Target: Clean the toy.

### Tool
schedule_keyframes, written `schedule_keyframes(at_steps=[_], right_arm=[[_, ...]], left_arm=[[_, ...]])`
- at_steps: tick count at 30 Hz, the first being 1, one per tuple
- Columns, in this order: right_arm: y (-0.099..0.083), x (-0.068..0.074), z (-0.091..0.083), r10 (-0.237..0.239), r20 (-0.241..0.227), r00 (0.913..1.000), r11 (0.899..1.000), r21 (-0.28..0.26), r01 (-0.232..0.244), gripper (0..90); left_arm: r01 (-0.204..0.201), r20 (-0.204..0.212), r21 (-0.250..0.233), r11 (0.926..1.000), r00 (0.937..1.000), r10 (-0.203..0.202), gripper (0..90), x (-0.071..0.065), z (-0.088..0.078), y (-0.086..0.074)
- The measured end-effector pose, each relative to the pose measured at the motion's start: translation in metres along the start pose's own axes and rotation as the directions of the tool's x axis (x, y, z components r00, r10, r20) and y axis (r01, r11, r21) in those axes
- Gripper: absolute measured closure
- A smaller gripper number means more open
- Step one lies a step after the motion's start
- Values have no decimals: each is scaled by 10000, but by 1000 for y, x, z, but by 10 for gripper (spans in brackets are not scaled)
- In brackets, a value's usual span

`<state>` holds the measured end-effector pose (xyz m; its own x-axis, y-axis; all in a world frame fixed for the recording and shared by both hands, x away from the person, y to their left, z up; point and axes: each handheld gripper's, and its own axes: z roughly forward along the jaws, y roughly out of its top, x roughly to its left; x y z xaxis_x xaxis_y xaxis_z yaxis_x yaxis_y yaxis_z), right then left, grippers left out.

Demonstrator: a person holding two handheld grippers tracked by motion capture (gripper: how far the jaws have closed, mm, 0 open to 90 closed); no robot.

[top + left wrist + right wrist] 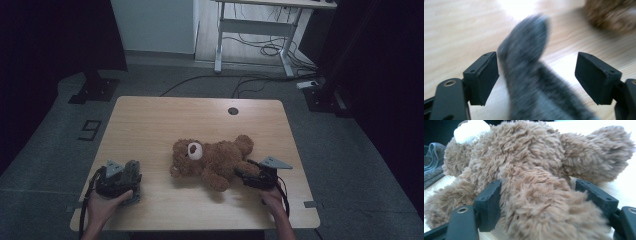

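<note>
A brown teddy bear [210, 157] lies on its back on the wooden table [150, 125], white muzzle [195, 150] up and head toward the left. My right gripper [245, 175] comes in from the bear's right side. In the right gripper view its jaws are shut [540, 187] on one furry limb [536, 202], with fur bulging over both pads. My left gripper [131, 169] rests near the table's front left with a grey knitted cloth [134, 175]. The left jaws stand wide open [537, 62]; the cloth [531, 82] rises between them, beside one pad and well apart from the other.
A round cable hole [233, 111] sits near the table's far edge. Beyond the table are a white desk frame [255, 30], floor cables [270, 50] and black stand bases [95, 90]. Bare tabletop stretches behind the bear and between the two grippers.
</note>
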<state>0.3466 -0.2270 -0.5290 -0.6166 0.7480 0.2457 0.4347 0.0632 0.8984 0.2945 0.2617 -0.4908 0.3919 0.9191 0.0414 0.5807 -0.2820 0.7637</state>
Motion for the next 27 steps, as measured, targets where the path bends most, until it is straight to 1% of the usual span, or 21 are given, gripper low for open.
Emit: schedule_keyframes(at_steps=[2, 4, 6, 9, 11, 14, 17, 19, 20, 22, 27], right_arm=[[1, 0, -4, 7, 24, 10000, 10000, -62, -7, 247], [3, -1, -7, -8, 86, 10000, 9999, -107, 9, 245], [4, -1, -11, 3, 108, 9999, 9998, -208, -1, 244], [7, 0, -17, -74, 150, 9999, 9996, -287, 79, 242], [8, 1, -21, -146, 188, 9997, 9994, -302, 152, 236], [9, 4, -26, -228, 167, 9996, 9992, -321, 233, 226], [10, 7, -31, -323, 139, 9994, 9990, -317, 328, 218], [9, 8, -33, -395, 128, 9991, 9988, -286, 399, 213], [8, 8, -34, -384, 117, 9992, 9988, -301, 387, 209], [7, 9, -36, -402, 76, 9992, 9989, -241, 404, 192], [4, 14, -45, -507, 35, 9987, 9984, -263, 508, 160]], left_arm=[[-133, 155, -184, 9997, 9998, 135, 176, -6, -3, 6], [-124, 380, -325, 9994, 9992, 136, 176, -9, -2, 10], [-91, 518, -361, 9993, 9986, 110, 176, -12, 0, 12], [-204, 648, -359, 9991, 9976, 227, 179, -20, 2, 14], [-313, 881, -369, 9988, 9955, 344, 180, -27, 3, 16], [-409, 1112, -534, 9977, 9927, 466, 184, -38, 4, 19], [-539, 1344, -530, 9971, 9891, 606, 184, -48, 6, 21], [-525, 1482, -534, 9972, 9871, 599, 186, -53, 8, 22], [-484, 1615, -535, 9974, 9853, 565, 186, -56, 9, 22], [-507, 1703, -510, 9974, 9836, 587, 187, -61, 11, 21], [-657, 1990, -384, 9971, 9774, 720, 191, -75, 17, 17]])
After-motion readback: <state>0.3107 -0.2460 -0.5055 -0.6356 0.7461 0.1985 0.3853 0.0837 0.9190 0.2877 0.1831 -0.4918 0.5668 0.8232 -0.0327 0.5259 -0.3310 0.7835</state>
